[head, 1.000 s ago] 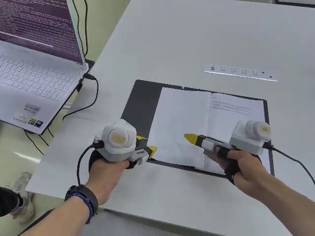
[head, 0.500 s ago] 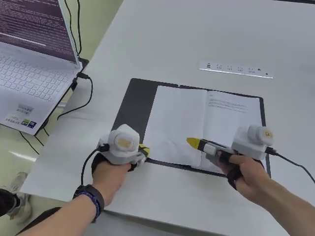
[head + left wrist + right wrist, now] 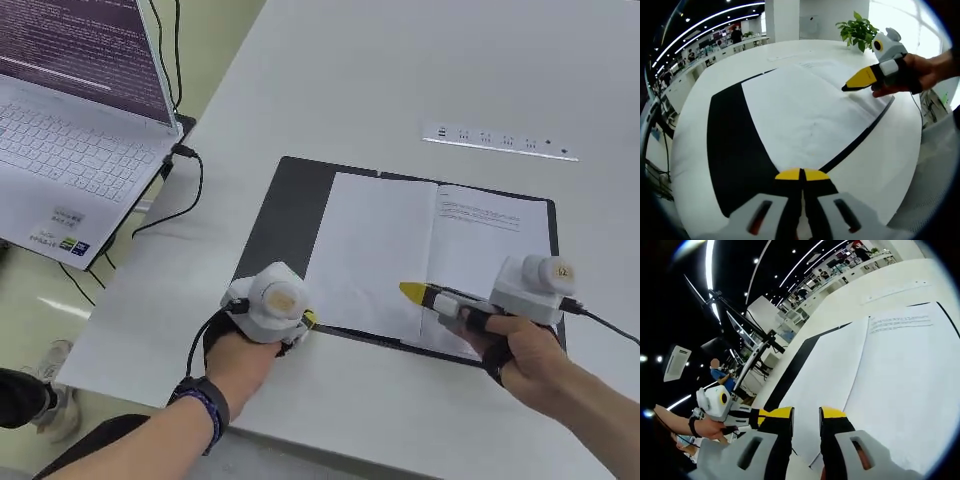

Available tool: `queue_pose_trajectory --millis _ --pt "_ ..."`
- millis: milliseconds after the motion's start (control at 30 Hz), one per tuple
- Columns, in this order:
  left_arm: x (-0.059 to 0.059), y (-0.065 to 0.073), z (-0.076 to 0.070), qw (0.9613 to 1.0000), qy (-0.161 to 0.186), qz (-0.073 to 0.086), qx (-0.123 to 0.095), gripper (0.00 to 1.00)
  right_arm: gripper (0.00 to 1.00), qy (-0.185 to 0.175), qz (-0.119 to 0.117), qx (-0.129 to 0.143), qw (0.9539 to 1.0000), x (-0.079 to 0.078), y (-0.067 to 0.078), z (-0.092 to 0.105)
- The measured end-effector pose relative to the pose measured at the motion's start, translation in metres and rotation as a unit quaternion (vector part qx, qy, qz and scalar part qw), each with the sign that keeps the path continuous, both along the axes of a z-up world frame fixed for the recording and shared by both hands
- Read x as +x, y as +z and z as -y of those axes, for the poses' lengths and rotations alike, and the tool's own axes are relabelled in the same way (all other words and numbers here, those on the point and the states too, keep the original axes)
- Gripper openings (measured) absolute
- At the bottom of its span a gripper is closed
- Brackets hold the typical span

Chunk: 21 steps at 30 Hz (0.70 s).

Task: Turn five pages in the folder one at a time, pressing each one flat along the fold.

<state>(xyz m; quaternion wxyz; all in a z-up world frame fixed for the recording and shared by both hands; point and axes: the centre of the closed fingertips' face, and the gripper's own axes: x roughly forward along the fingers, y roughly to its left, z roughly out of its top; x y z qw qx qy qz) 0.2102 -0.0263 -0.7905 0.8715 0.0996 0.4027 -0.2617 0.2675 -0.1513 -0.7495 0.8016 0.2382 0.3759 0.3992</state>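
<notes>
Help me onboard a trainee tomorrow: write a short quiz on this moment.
1. True or false: the left gripper has its jaws shut.
2. What lies left of the folder? A) laptop B) mug C) stapler
3. What do the jaws of the right gripper hold?
Key: 1 true; 2 A; 3 nothing, they stand open over the white page.

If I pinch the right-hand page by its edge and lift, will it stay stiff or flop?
Probably floppy: the right-hand page looks like one thin sheet lying flat. Likely light too; it may bow near the fold, where it meets the left page.
</notes>
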Motion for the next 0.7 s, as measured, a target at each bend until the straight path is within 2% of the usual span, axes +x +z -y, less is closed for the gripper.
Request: queue_pose_trajectory --millis 233,433,700 --pt "0.000 -0.001 -0.001 1.0000 0.004 -0.001 0.002 0.00 0.15 -0.005 0.005 -0.006 1.0000 0.016 -0.002 0.006" --pt "0.000 -0.001 -0.001 1.0000 0.007 -0.001 0.000 0.00 0.12 -0.006 0.009 -0.016 0.9998 0.020 0.001 0.003" --pt "0.001 -0.001 -0.001 0.9999 0.009 -0.007 -0.002 0.00 0.09 -0.018 0.006 -0.015 0.9997 0.039 0.001 0.000"
